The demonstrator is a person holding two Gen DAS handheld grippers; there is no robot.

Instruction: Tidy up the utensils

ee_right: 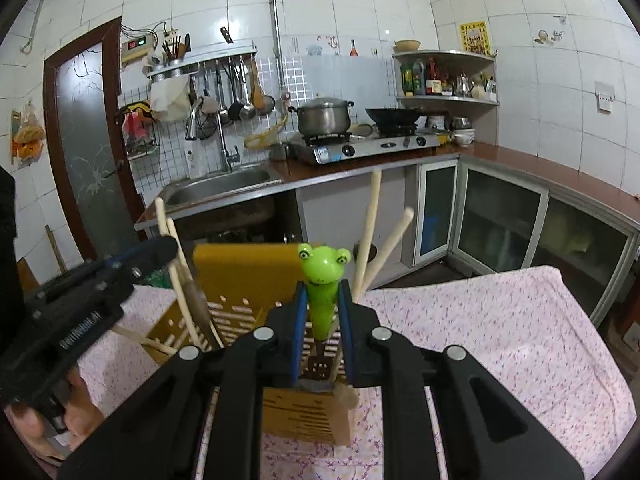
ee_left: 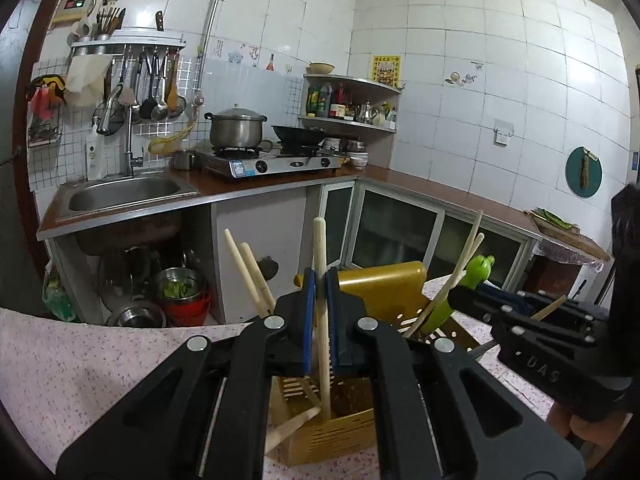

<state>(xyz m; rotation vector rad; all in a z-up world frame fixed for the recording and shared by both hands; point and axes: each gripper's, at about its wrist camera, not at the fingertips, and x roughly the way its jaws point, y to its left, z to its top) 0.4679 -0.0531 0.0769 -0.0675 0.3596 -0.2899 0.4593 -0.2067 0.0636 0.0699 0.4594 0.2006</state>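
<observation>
A yellow slotted utensil holder [ee_left: 340, 434] stands on the pink flowered tablecloth; it also shows in the right wrist view [ee_right: 240, 280]. My left gripper [ee_left: 320, 284] is shut on a pale wooden utensil handle [ee_left: 320, 248] that stands upright in a front compartment. My right gripper [ee_right: 323, 300] is shut on a green frog-headed utensil [ee_right: 323, 268], upright over another compartment; the frog also shows in the left wrist view [ee_left: 478, 266]. Other wooden handles [ee_left: 248, 272] lean in the holder.
The tablecloth-covered table [ee_right: 500, 340] extends right of the holder. Beyond its far edge are a counter with a sink [ee_left: 124, 194], a stove with a pot [ee_left: 236, 126] and wok, and glass-door cabinets [ee_left: 400, 228]. Bowls and pans [ee_left: 176, 292] sit under the sink.
</observation>
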